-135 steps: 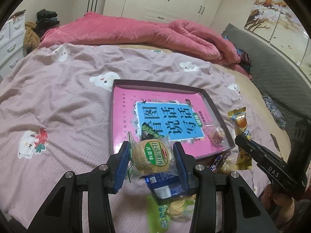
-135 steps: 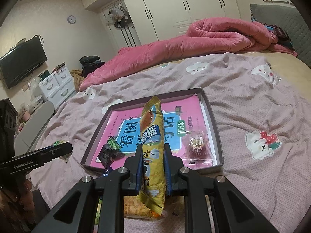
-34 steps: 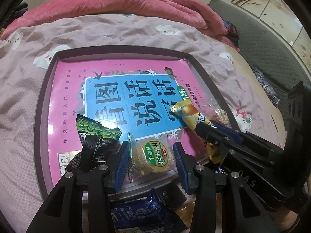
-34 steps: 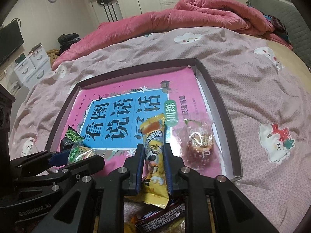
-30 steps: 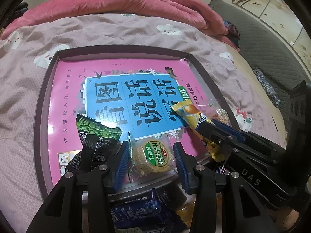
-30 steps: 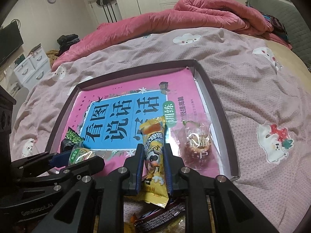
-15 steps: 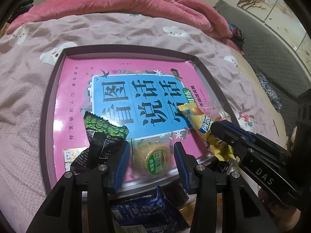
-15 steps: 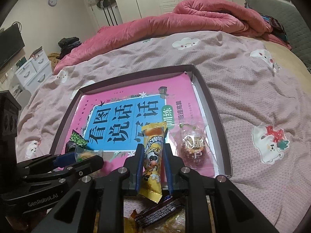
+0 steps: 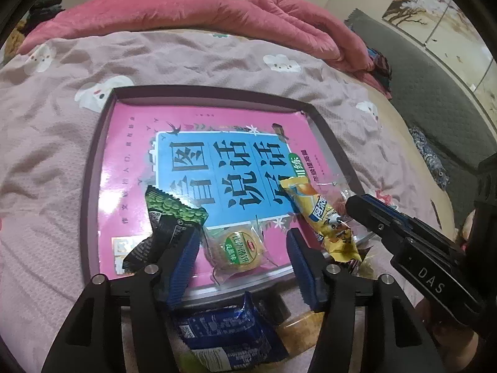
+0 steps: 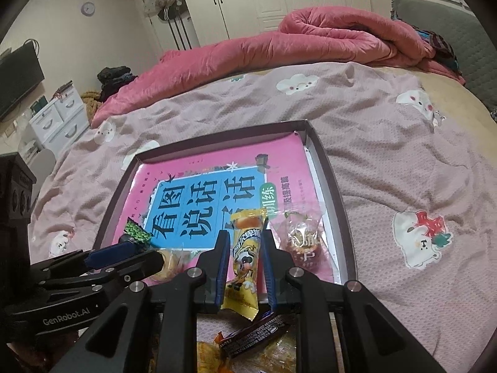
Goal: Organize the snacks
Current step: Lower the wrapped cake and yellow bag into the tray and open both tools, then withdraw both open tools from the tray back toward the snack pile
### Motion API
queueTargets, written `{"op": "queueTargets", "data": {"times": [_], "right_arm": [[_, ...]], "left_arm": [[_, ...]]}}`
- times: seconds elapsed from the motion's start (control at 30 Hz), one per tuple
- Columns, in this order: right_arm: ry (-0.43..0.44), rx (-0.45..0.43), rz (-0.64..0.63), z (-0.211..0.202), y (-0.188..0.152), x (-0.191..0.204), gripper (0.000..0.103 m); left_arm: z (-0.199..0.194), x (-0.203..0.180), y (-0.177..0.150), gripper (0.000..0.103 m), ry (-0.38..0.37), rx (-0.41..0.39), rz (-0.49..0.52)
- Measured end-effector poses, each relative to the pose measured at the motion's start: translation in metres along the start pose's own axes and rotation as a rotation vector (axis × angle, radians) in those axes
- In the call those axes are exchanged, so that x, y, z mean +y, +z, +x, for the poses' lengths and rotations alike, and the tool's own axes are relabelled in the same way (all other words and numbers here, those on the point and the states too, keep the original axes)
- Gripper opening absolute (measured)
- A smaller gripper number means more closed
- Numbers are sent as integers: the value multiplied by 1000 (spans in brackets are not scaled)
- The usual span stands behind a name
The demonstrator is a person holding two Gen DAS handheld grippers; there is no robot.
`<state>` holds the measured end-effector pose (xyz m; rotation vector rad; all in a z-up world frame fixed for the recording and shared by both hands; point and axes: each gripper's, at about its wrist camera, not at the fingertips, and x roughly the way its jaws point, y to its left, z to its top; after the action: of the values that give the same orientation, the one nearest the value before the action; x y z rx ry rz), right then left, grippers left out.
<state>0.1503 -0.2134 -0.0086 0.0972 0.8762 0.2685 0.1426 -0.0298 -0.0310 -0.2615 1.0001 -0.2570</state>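
A dark-rimmed tray (image 9: pixel 93 168) (image 10: pixel 329 168) lies on the bed with a pink and blue book inside. A round cake in a clear wrapper with a green label (image 9: pixel 236 248) (image 10: pixel 167 261) rests near the tray's front edge. My left gripper (image 9: pixel 242 261) (image 10: pixel 152 256) straddles it, its jaws opening, pads clear of the wrapper. My right gripper (image 10: pixel 245 261) (image 9: pixel 351 208) is shut on a long yellow snack packet (image 10: pixel 245 248) (image 9: pixel 320 214), held just above the tray's front right. A black and green packet (image 9: pixel 167 217) (image 10: pixel 136 231) lies in the tray beside the cake.
A clear-wrapped reddish snack (image 10: pixel 303 242) sits in the tray's right front corner. Loose snacks lie on the bedsheet in front of the tray: a blue packet (image 9: pixel 230 335) and a dark packet (image 10: pixel 257 335). A rolled pink quilt (image 10: pixel 310 40) lies across the far side of the bed.
The left jaws have spread and let go of the round cake, which now lies flat in the tray. The right gripper has lifted slightly, still holding the yellow packet.
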Motion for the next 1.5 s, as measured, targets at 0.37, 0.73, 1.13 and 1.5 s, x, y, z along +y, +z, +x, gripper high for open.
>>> {"op": "queueTargets", "data": {"times": [0.37, 0.73, 1.13, 1.5], "right_arm": [[49, -43, 3, -12, 3, -1, 21], [53, -90, -18, -36, 7, -6, 34], [68, -134, -16, -59, 13, -8, 43], [85, -162, -21, -75, 14, -6, 51]], "left_arm": [[-29, -2, 2, 73, 49, -40, -18], [-53, -20, 5, 75, 71, -81, -10], [-67, -33, 6, 75, 76, -99, 13], [-77, -23, 3, 76, 78, -110, 12]]}}
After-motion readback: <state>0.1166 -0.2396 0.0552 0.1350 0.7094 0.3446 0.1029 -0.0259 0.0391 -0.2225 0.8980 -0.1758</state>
